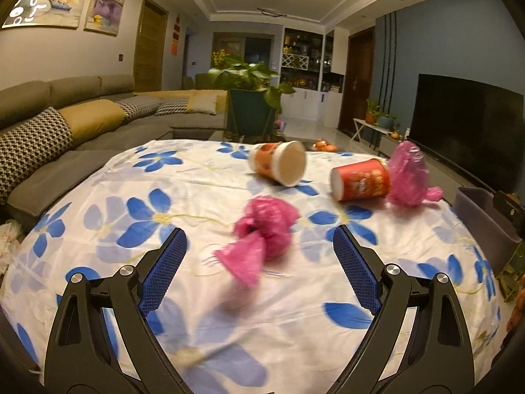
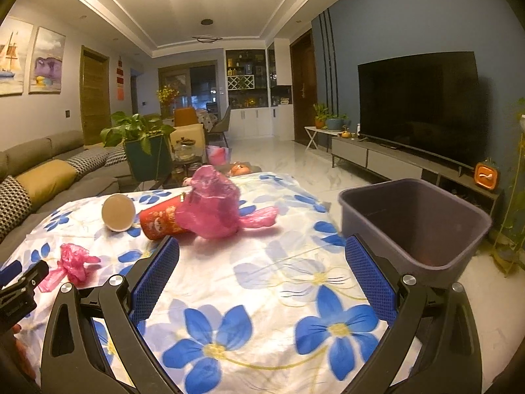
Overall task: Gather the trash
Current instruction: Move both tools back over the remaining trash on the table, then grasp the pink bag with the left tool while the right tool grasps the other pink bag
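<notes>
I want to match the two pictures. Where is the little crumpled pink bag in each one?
Left wrist view: the little crumpled pink bag lies in the middle, on the flowered cloth, just ahead of the open jaws.
Right wrist view: the same bag sits low at the left edge, near the left gripper's tip.
Shared landmark: the red cup lying on its side.

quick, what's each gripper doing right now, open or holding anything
Left gripper: open, empty, crumpled pink plastic bag on the flowered tablecloth just ahead between its fingers.
Right gripper: open, empty, above the cloth.
</notes>
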`<action>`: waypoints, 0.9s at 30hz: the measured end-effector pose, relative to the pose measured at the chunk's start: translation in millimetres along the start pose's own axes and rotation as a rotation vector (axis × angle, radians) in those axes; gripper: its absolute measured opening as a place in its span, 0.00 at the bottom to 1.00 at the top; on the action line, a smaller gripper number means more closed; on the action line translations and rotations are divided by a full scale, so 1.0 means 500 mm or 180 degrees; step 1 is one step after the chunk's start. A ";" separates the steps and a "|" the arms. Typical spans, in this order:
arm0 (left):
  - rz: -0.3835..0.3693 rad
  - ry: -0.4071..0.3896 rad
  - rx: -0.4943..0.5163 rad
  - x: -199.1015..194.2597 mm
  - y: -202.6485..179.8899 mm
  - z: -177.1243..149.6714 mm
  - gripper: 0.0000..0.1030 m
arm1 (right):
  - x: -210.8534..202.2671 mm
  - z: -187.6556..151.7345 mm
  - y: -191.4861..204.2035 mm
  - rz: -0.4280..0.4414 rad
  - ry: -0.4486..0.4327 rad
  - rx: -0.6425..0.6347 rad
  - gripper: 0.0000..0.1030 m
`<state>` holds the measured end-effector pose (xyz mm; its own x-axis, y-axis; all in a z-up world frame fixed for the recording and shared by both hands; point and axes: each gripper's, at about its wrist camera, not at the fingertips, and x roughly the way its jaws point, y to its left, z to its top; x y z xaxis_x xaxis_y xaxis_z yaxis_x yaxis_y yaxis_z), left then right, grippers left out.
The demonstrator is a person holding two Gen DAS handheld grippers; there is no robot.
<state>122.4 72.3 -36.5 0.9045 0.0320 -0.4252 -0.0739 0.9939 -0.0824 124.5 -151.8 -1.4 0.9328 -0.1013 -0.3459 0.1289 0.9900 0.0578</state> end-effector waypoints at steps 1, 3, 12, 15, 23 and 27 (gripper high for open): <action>0.0020 0.0016 0.0006 0.005 0.005 0.000 0.87 | 0.005 -0.001 0.004 0.0015 0.0005 0.0004 0.94; 0.0029 0.0031 0.0015 0.014 0.011 0.003 0.87 | 0.017 -0.004 0.018 0.0061 0.0032 0.0002 0.94; -0.0149 0.0361 0.0059 0.112 0.013 0.020 0.84 | 0.054 0.003 0.066 0.0180 0.0043 -0.0116 0.94; -0.0298 0.0601 0.0028 0.144 0.012 0.017 0.67 | 0.061 0.011 0.074 0.0176 -0.0001 -0.0160 0.94; -0.0458 0.0773 -0.0098 0.168 0.024 0.004 0.32 | 0.087 0.025 0.093 0.0156 0.0003 -0.0214 0.94; -0.0453 0.0700 -0.0075 0.155 0.021 0.008 0.28 | 0.096 0.028 0.092 0.0126 0.0036 -0.0225 0.94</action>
<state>193.4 85.5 -66.9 0.7937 -0.1342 -0.5933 0.0353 0.9839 -0.1754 179.8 -112.4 -2.4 0.9327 -0.0613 -0.3554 0.0677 0.9977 0.0056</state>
